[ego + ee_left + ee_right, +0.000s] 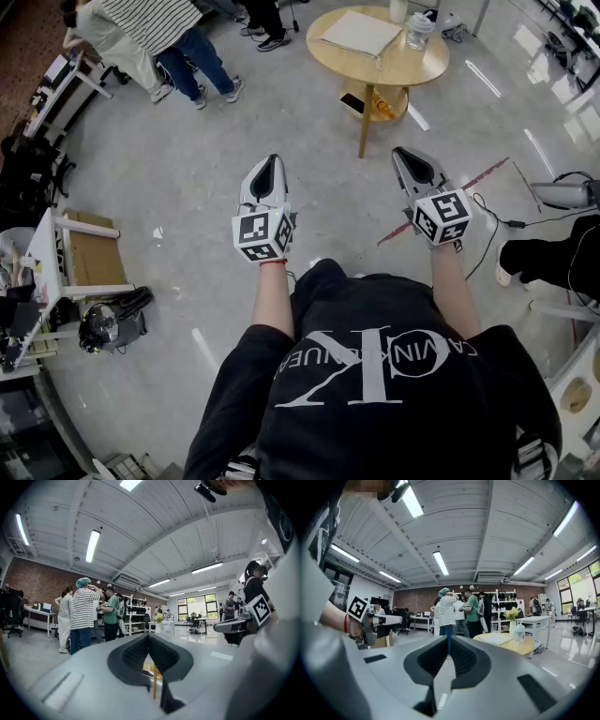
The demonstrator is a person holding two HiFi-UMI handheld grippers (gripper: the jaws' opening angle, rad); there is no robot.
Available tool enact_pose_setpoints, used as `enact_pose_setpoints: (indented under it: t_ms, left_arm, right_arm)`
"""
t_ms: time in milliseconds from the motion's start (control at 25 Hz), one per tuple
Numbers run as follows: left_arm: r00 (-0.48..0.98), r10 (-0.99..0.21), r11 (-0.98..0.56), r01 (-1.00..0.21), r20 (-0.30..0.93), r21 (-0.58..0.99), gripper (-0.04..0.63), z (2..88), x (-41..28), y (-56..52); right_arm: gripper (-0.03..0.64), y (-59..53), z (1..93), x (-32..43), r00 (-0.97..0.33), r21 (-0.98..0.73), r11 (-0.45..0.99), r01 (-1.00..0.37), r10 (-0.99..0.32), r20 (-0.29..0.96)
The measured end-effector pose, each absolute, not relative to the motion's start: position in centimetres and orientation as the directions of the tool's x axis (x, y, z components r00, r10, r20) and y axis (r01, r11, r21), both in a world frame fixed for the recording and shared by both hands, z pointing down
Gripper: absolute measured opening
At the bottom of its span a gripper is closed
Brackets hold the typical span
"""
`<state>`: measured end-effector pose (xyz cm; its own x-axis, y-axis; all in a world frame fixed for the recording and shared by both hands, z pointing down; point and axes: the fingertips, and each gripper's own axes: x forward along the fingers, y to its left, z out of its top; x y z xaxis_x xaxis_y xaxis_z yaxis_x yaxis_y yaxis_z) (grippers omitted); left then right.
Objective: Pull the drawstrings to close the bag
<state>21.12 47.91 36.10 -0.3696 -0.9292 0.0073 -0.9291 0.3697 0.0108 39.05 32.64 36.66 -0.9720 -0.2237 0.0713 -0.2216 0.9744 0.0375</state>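
Observation:
My left gripper and right gripper are both held up in the air in front of the person's chest, side by side over the grey floor. Each is shut with nothing between its jaws. The left gripper view shows the left gripper with its dark pads together, and the right gripper view shows the right gripper the same way. A flat beige cloth thing, perhaps the bag, lies on the round wooden table well ahead of both grippers. It also appears as the beige cloth in the right gripper view. No drawstrings can be made out.
A clear bottle stands on the round table beside the cloth. People stand at the far left. A white rack with cardboard is on the left. A seated person's leg and a floor cable are on the right.

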Motion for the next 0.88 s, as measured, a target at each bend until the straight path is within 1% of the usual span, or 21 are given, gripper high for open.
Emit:
enact_pose_setpoints:
  t_ms: [520, 720, 880]
  left_arm:
    - [-0.363, -0.931, 0.364, -0.931, 0.014, 0.01, 0.011, 35.5, 20.7, 47.1]
    - [-0.379, -0.925, 0.38, -0.925, 0.013, 0.033, 0.011, 35.5, 20.2, 46.9]
    - [-0.38, -0.925, 0.379, -0.922, 0.012, 0.071, 0.015, 35.8, 20.0, 46.7]
  right_arm:
    - [0.026, 32.7, 36.3, 38.3, -0.977, 0.037, 0.979, -0.2, -0.202, 0.072]
    - [0.028, 32.7, 36.6, 38.4, -0.979, 0.031, 0.983, -0.183, -0.185, 0.085]
    - [0.028, 32.1, 36.8, 38.5, -0.976, 0.021, 0.98, -0.2, -0.201, 0.09]
